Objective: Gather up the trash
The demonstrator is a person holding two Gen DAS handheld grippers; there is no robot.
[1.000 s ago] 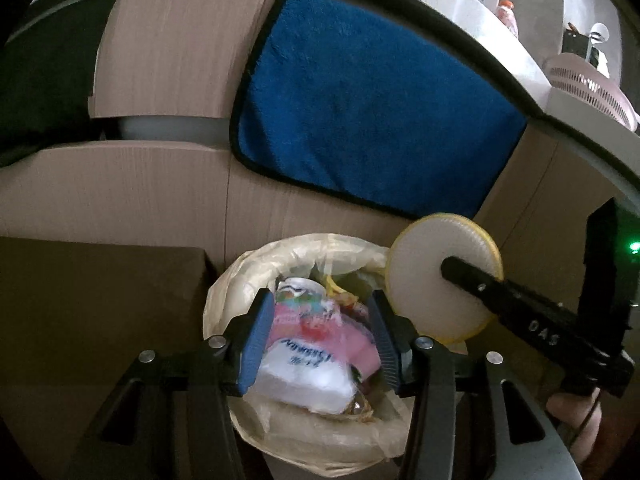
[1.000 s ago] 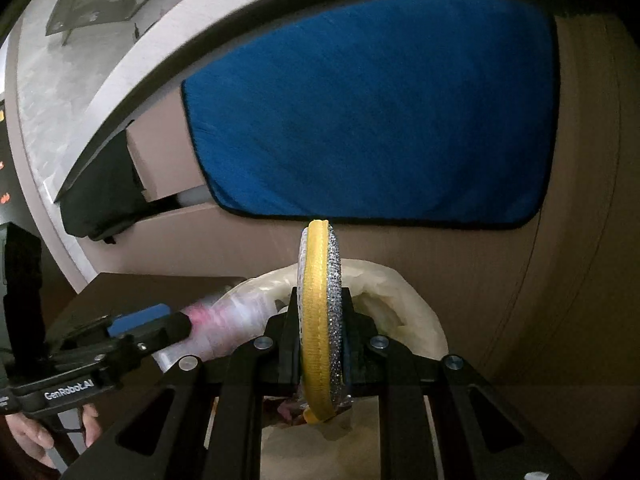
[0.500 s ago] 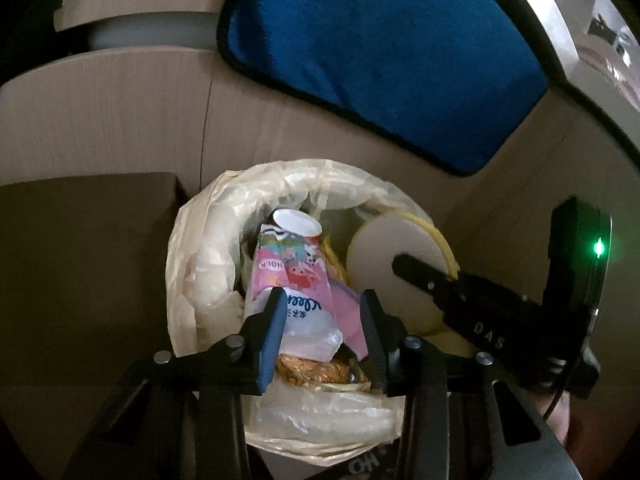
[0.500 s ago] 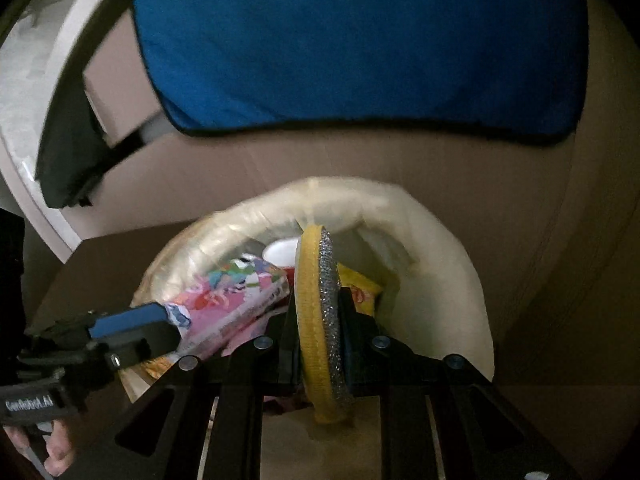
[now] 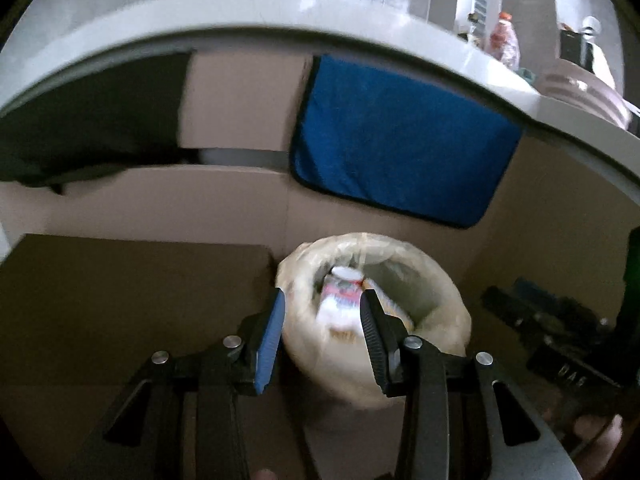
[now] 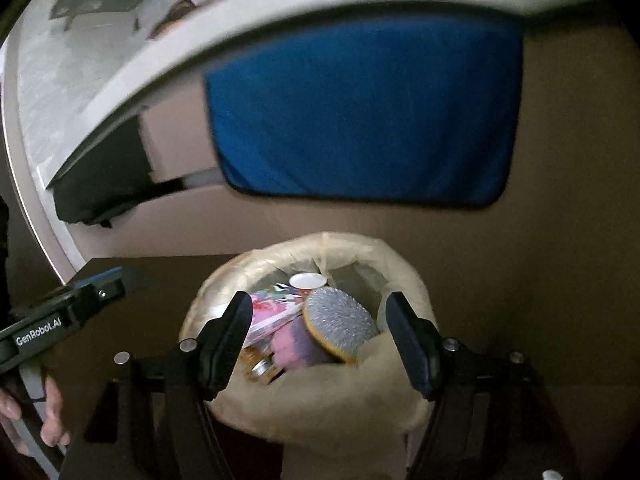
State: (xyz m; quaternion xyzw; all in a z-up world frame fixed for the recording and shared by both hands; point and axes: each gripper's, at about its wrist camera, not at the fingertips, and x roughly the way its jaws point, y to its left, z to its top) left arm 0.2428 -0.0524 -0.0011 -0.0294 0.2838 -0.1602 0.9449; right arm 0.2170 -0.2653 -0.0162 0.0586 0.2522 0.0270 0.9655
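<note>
Both grippers, left gripper (image 5: 320,336) and right gripper (image 6: 316,340), are hanging apart and empty above the lined trash bin (image 6: 320,400), the right having just been opening to drop the scouring pad (image 6: 340,324); withdrawing straight avoids snagging the liner.

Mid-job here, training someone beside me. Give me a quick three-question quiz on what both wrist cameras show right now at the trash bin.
1. True or false: the right gripper is clamped on the round scrub pad.
2. Where does the pink tissue pack lie? A) on the countertop B) inside the lined trash bin C) between the left gripper's pads
3. What colour is the towel hanging on the cabinet front behind the bin?

Key
1. False: its jaws have just opened wide, and the pad lies loose in the bin.
2. B. The left gripper is open and holds nothing.
3. Blue.
</note>
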